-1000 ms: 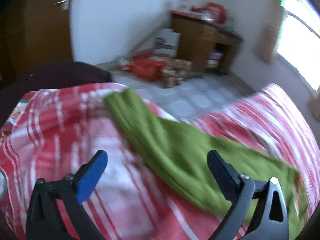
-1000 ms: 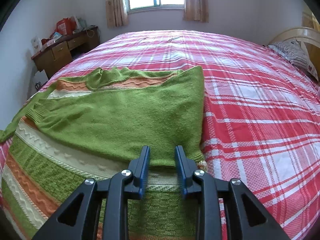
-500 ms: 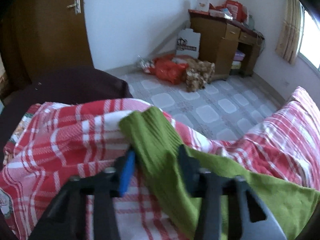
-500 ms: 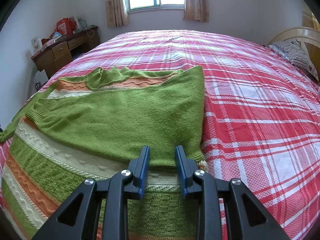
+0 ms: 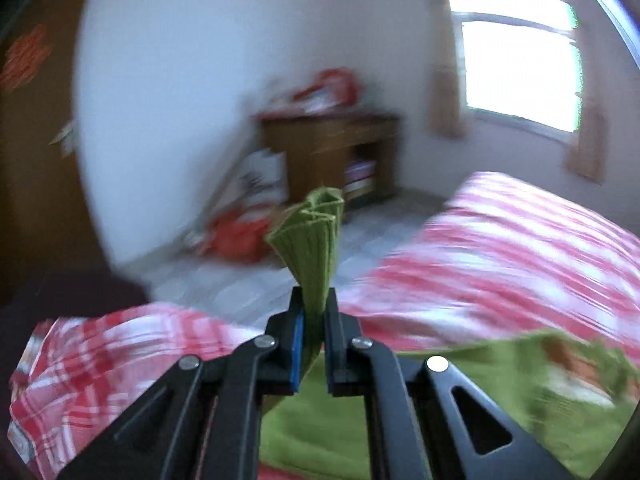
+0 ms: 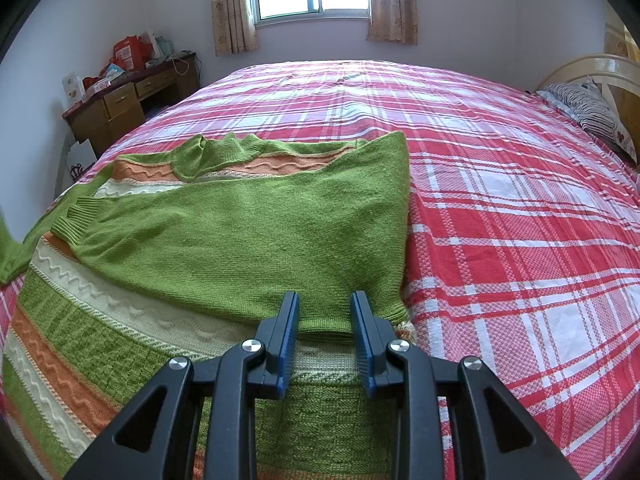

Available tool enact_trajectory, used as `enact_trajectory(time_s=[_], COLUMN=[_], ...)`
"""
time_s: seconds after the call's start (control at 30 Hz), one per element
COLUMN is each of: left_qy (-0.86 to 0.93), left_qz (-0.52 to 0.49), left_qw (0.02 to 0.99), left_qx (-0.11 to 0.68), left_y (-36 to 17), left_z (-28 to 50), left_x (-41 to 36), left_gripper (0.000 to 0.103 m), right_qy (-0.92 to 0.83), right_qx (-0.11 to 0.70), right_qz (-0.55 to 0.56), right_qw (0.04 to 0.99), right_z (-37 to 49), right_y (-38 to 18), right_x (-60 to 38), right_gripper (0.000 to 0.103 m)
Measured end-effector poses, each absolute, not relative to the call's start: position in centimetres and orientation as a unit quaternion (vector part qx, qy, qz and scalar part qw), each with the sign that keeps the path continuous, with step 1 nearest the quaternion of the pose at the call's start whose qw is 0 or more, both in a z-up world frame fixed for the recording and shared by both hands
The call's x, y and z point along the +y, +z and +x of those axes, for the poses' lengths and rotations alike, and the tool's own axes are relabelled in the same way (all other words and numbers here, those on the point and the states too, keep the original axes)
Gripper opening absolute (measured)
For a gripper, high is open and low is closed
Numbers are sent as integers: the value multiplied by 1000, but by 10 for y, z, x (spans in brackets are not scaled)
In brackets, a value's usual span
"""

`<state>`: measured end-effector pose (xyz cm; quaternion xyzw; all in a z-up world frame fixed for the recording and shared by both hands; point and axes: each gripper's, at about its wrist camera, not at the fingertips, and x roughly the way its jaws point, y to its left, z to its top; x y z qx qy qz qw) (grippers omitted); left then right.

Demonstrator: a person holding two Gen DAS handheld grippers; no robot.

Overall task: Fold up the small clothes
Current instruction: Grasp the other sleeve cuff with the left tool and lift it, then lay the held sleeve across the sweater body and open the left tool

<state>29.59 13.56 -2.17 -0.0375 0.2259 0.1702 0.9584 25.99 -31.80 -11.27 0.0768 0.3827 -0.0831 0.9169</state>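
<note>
A green knitted sweater (image 6: 240, 232) with orange and cream stripes lies on the red plaid bedspread (image 6: 500, 220), its right side folded over the body. One sleeve (image 6: 12, 256) trails off at the left edge. In the left wrist view, my left gripper (image 5: 314, 300) is shut on that sleeve just behind the ribbed cuff (image 5: 312, 232), which sticks up beyond the fingertips, lifted off the bed. The sweater body (image 5: 360, 420) shows blurred below. My right gripper (image 6: 325, 300) hovers at the near edge of the folded layer, jaws a little apart, no fabric pinched between the pads.
A wooden desk (image 6: 120, 100) with boxes on top stands by the wall left of the bed. Red bags (image 5: 236, 236) lie on the tiled floor beside it. A striped pillow (image 6: 588, 108) and a headboard (image 6: 580, 68) are at the far right. A brown door (image 5: 32, 160) is at far left.
My left gripper went from wide open over the sleeve to shut on it near the cuff, then lifted it and swung toward the window. The right gripper has not moved.
</note>
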Motion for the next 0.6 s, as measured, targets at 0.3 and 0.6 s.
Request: enact_trajectory(time_s=[0.3, 0.6], left_qy=[7, -10], left_qz=[62, 77], left_qw=[959, 927], left_qx=[277, 367], left_y=[-69, -85], left_z=[279, 289], left_x=[-29, -38], left_gripper=[8, 73], right_qy=[-82, -81], right_qx=[382, 382], right_qz=[78, 81], right_qw=[917, 917], right_z=[260, 260], right_y=[-113, -113], right_x=[-318, -318], right_gripper=[28, 28])
